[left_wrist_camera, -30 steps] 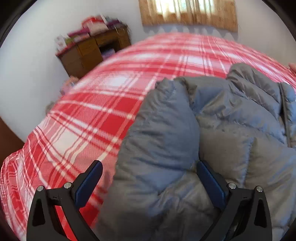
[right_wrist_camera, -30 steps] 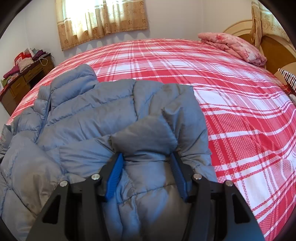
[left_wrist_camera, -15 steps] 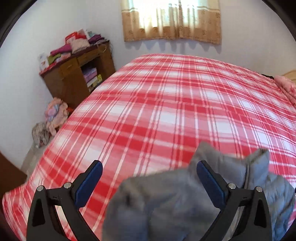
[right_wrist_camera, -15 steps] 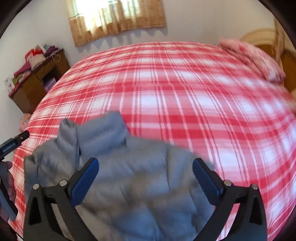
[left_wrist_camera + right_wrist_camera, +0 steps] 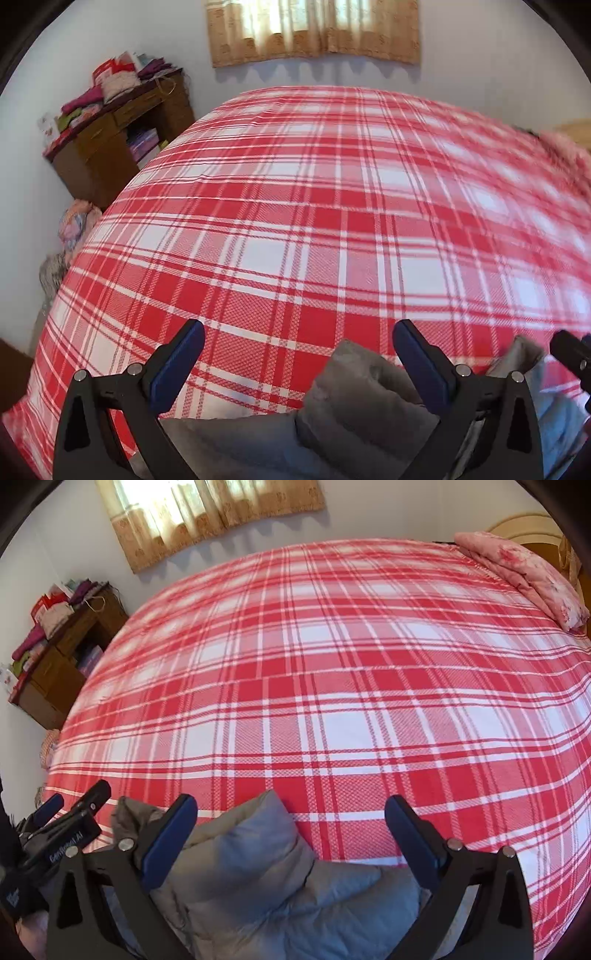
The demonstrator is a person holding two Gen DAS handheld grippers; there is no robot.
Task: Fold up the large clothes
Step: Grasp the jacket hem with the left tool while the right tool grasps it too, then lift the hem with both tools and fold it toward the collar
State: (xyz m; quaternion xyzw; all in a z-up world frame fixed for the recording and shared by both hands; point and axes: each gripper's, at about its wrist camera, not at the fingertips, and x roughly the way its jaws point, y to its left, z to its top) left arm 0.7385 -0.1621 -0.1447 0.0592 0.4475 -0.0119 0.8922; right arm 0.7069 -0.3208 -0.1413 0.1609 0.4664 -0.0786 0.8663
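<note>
One wide bed [image 5: 332, 686], covered in a red-and-white plaid sheet, spreads out ahead of both sets of jaws and fills nearly all of each view. The grey puffer jacket [image 5: 258, 878] lies bunched on the near edge of that bed, below and behind the fingertips. In the right wrist view, a puffy fold rises between the two blue pads without touching either. In the left wrist view, the jacket [image 5: 351, 413] sits low between the jaws, closer to the right-hand pad.

The right gripper [image 5: 290, 829] is tilted steeply down toward the bed, with its jaws spread fully apart and gripping nothing. The left gripper [image 5: 297, 354] is pitched the same way, jaws likewise released and wide, with plaid sheet showing between them. Each gripper appears at the edge of the other's view, side by side over the jacket.

Beyond the jaws, a pink quilt [image 5: 532, 572] lies at the bed's far right, and a wooden cabinet [image 5: 110, 147] piled with clothes stands far left beside the bed.
</note>
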